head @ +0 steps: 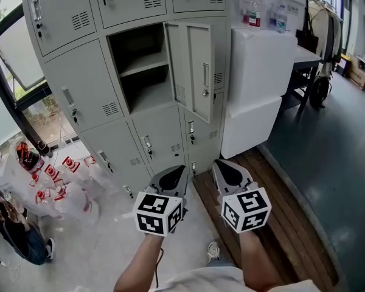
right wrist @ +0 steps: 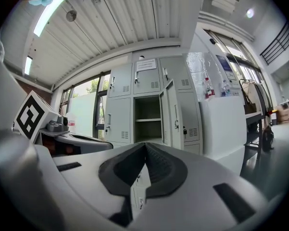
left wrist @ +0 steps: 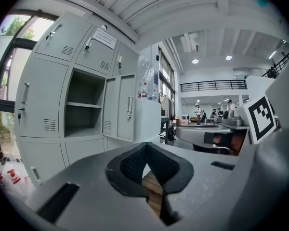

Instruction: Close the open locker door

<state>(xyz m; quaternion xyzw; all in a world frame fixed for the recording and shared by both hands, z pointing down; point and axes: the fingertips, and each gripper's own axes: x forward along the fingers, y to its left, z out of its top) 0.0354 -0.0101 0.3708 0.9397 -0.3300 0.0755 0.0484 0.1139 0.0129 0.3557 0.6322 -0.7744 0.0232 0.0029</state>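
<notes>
A grey bank of lockers (head: 79, 102) stands ahead. One middle compartment (head: 143, 72) is open, with a shelf inside and nothing on it. Its door (head: 191, 72) swings out to the right, handle (head: 205, 76) facing me. Both grippers hang low before the lockers, well short of the door. My left gripper (head: 177, 172) is shut with nothing in it, and my right gripper (head: 222, 166) is shut and empty too. The open door (left wrist: 119, 107) shows ahead in the left gripper view, and the door (right wrist: 172, 112) stands centre in the right gripper view.
A white cabinet (head: 258, 72) with bottles (head: 254, 11) on top stands right against the lockers, close to the open door. Red-and-white bags (head: 55, 175) lie on the floor at left, by a seated person (head: 6, 224). A wooden floor strip (head: 274, 205) runs at right.
</notes>
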